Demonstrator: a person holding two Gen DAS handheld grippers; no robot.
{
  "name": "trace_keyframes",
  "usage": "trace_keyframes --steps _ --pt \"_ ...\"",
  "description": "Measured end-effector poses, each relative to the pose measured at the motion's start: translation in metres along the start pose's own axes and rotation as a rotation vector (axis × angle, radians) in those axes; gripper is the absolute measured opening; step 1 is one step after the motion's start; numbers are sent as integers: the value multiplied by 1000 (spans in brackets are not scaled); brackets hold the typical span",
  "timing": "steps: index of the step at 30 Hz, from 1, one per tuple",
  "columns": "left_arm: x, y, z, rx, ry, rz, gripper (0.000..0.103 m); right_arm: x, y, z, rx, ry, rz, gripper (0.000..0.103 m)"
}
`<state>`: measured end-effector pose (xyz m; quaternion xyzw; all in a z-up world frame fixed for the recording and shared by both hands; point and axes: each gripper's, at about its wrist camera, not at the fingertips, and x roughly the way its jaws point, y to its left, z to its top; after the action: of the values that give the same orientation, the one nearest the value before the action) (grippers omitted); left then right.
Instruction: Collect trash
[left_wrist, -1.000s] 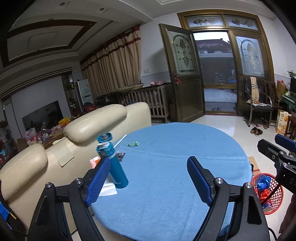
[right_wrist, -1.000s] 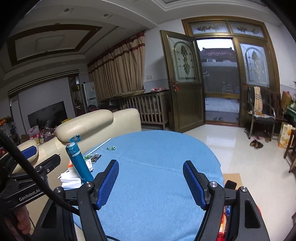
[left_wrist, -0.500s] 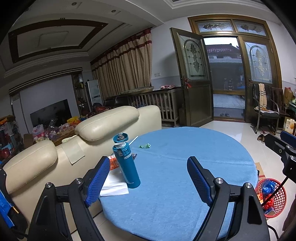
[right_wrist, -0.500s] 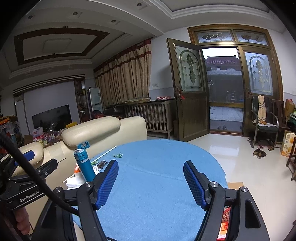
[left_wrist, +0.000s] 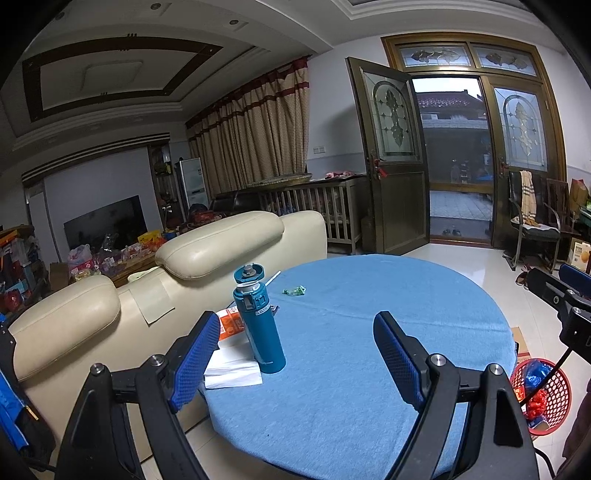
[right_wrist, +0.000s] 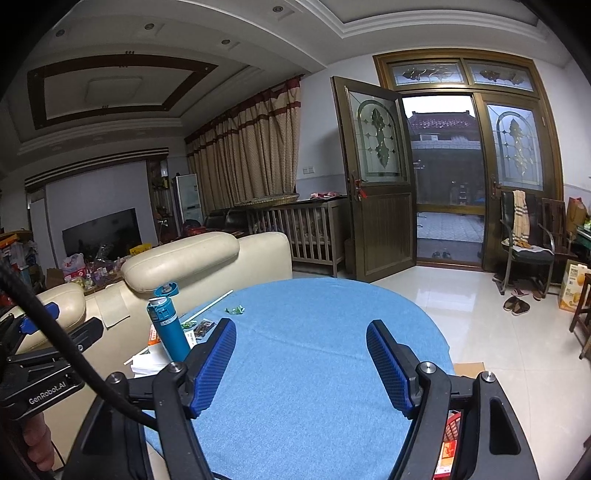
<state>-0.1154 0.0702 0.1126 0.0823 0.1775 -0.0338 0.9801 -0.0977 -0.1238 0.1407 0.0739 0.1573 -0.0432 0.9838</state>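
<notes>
Tongs come first in both views: the left tongs (left_wrist: 291, 354) are held wide apart with nothing between the blue pads, and the right tongs (right_wrist: 301, 363) are likewise parted and empty, both raised above the near edge of the round blue surface (left_wrist: 354, 369). No trash is gripped, so the step in hand is judged to be the approach to the next piece.

Just beyond the left tongs, white folded paper (left_wrist: 232, 367) is seen at the surface's left edge, touching the foot of an upright teal bottle (left_wrist: 260, 325) with its lid flipped open. An orange carton (left_wrist: 231, 325) lies behind the paper, beside the bottle. Farther in, a small green wrapper (left_wrist: 294, 291) lies alone on the cloth, with a thin white straw (left_wrist: 272, 277) near it.

A red basket (left_wrist: 543, 391), already holding coloured scraps, stands on the floor to the right of the surface. The next move is judged to call for lowering one pair of tongs over a scrap without knocking the bottle, then carrying it to the basket.

Beyond the surface, a cream sofa (left_wrist: 221, 254), a wooden crib (left_wrist: 325, 206), curtains and an open glass-panelled door (left_wrist: 391, 162) are seen.
</notes>
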Motion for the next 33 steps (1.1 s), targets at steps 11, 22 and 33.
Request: trace_keyframes --steps 11,22,33 --pt "-2 2 -1 5 -2 -4 85 0 -2 -2 12 2 -3 76" --pt "-3 1 -1 6 -2 -5 85 2 -3 -5 15 -4 -8 76" --pt "-6 -6 0 17 1 -14 85 2 -3 -7 16 -1 -10 76"
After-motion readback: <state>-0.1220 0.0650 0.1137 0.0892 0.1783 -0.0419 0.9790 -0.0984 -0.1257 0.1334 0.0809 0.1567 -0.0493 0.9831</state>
